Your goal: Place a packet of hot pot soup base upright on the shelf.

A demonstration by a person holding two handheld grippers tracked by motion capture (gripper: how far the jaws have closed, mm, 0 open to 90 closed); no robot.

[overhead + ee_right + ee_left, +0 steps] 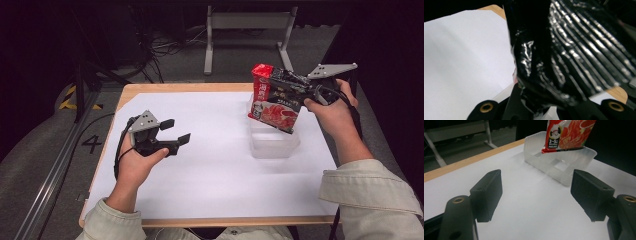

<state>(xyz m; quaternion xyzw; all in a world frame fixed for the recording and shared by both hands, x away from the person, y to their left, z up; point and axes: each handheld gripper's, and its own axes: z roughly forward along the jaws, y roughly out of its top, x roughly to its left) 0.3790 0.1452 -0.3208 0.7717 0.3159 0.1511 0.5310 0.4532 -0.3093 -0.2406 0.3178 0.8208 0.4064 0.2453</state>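
Red noodle packet (274, 97) — clamped between right gripper (295, 90) jaws.

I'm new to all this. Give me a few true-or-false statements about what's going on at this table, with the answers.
1. The right claw grips a red packet. True.
2. The packet lies flat on the table. False: it hangs tilted above the clear tray.
3. The left claw is open and holds nothing. True.
4. The tray is full of packets. False: its compartments look empty.
5. The tray sits on white paper. True.
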